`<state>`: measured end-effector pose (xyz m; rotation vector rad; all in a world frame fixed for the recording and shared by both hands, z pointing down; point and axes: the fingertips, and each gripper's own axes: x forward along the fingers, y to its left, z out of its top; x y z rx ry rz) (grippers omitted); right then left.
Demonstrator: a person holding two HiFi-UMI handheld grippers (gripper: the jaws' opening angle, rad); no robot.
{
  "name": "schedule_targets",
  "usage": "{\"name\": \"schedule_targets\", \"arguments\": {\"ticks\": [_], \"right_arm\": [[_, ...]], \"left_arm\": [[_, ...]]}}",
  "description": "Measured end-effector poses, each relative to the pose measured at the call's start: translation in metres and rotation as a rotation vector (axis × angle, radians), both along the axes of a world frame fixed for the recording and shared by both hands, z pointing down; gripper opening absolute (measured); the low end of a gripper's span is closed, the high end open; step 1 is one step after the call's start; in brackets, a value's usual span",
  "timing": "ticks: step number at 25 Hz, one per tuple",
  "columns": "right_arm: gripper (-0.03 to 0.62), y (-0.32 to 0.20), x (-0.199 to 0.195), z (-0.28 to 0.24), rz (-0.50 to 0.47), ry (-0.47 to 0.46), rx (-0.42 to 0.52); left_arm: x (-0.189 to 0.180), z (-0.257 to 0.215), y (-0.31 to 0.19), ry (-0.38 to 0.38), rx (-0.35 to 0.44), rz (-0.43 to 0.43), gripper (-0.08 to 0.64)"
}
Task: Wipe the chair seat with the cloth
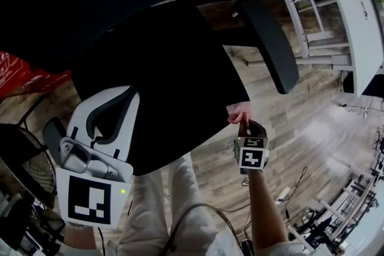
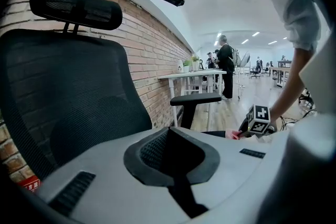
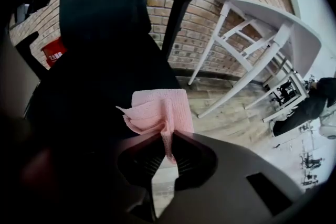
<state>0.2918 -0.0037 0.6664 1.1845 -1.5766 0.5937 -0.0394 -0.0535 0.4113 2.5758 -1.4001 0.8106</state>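
Cloth (image 3: pixel 157 107) hangs pinched in the right claw (image 3: pixel 167 136) at the chair seat (image 1: pixel 168 81) edge; left claw (image 2: pixel 167 134) closed.

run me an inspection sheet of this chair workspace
surface: black chair seat, nothing lying on it
job's things: pink cloth, bunched, at the seat's right edge
clutter: red box on the floor behind the chair
grippers: right gripper shut on the cloth; left gripper shut, empty
cables: thin cable loose on the wood floor
surroundings: brick wall, white table, people far down the room
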Motion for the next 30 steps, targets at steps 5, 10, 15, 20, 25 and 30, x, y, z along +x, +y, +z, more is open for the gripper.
{"name": "schedule_targets", "arguments": {"ticks": [5, 10, 15, 20, 25, 30], "right_arm": [[0.057, 0.003, -0.002, 0.002, 0.001, -0.015, -0.018], [0.057, 0.039, -0.034, 0.015, -0.007, -0.092, -0.083], [0.057, 0.08, -0.083, 0.023, -0.083, -0.194, -0.158], [0.057, 0.129, -0.132, 0.021, -0.196, -0.272, -0.242], [0.057, 0.177, -0.193, 0.012, -0.327, -0.386, -0.322], [0.057, 0.212, -0.252, 0.005, -0.471, -0.466, -0.387]], "left_arm": [[0.003, 0.0, -0.003, -0.002, -0.002, -0.004, 0.018], [0.002, 0.003, -0.002, -0.001, -0.004, -0.004, 0.018], [0.001, 0.004, -0.005, 0.003, 0.004, 0.006, 0.018], [-0.001, 0.007, -0.003, 0.007, 0.0, 0.003, 0.018], [-0.005, 0.008, 0.0, 0.004, -0.001, 0.001, 0.018], [-0.013, 0.012, 0.001, 0.004, -0.005, -0.013, 0.018]]}}
